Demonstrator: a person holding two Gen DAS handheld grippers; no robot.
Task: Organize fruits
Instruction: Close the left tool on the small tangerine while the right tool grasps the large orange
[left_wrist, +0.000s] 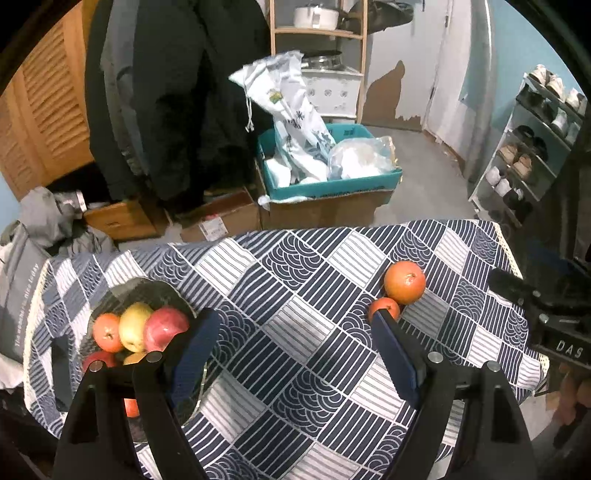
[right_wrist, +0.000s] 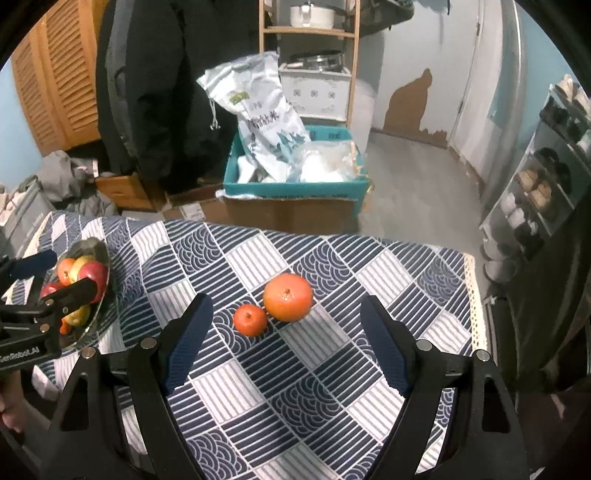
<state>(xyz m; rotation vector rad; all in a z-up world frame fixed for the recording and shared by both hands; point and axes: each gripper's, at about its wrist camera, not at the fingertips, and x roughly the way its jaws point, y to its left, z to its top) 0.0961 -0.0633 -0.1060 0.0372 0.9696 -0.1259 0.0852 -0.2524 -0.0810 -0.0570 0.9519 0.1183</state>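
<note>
A large orange (right_wrist: 288, 297) and a small orange (right_wrist: 250, 319) lie touching on the patterned tablecloth (right_wrist: 332, 369). My right gripper (right_wrist: 284, 306) hangs open above and just short of them, nothing between its fingers. In the left wrist view the same large orange (left_wrist: 404, 282) and small orange (left_wrist: 384, 308) sit at the right, the small one partly behind a fingertip (left_wrist: 384, 325). A dark glass plate (left_wrist: 147, 291) at the left holds several fruits, among them a red apple (left_wrist: 164, 328) and a yellow pear (left_wrist: 135, 326). My left gripper (left_wrist: 295, 321) is open over bare cloth.
The table's far edge runs across both views; beyond it on the floor stand a teal box (right_wrist: 291, 190) with white bags, cardboard boxes and a wooden shelf (right_wrist: 308, 33). A shoe rack (left_wrist: 532, 147) stands at the right. The right gripper's body (left_wrist: 554, 314) shows at the left view's right edge.
</note>
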